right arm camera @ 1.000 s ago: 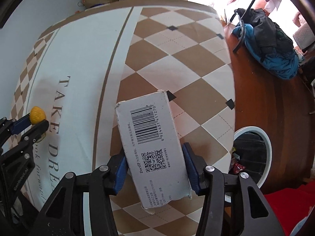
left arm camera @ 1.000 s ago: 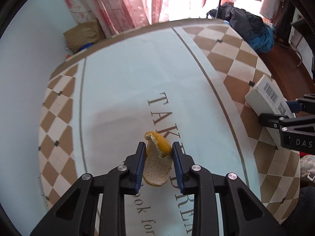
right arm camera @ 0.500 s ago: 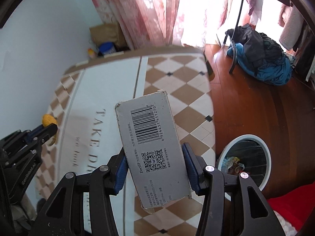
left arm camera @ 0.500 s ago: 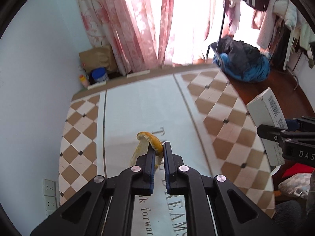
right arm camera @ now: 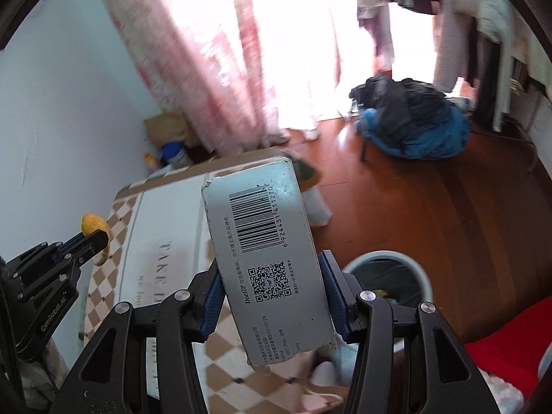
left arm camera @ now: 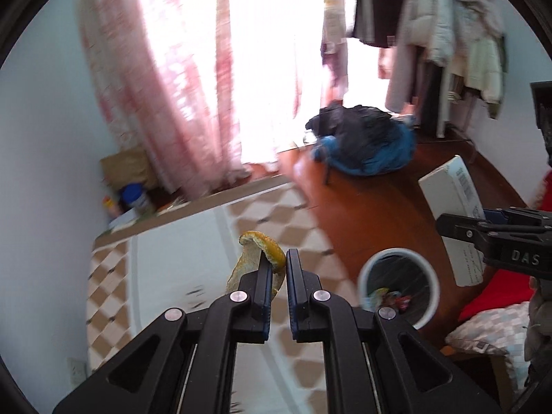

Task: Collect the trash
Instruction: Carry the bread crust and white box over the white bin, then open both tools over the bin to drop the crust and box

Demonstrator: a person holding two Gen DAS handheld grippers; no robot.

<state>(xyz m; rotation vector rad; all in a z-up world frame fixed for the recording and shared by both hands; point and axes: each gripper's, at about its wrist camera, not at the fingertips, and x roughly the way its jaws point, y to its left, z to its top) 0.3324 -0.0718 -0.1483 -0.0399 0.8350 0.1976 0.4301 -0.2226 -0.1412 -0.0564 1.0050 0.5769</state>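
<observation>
**Orange peel and grey carton both lifted, bin below**

Orange-yellow peel [left arm camera: 264, 246] sits pinched in the left gripper [left arm camera: 278, 262]. Its jaws are pressed nearly together on the thin rind, which curls up past the fingertips and hangs down on the outer side. The right wrist view confirms it: peel clamped at the tip of the left gripper, in the air above the table edge.

Right gripper [right arm camera: 272, 289] is clamped on a grey carton [right arm camera: 265, 241], blue pads against both long sides, jaws held partly apart by the box width. Barcode and QR code face the camera. Carton stands tilted, its top end leaning left, its torn lower end hanging below the pads.

Checked tablecloth [left arm camera: 114, 276] with a pale centre panel lies below and to the left of both grippers. White round bin [left arm camera: 398, 284] stands on the wooden floor just beside the table, wrappers visible inside. In the left wrist view it lies between the two grippers. Background is motion-blurred.
</observation>
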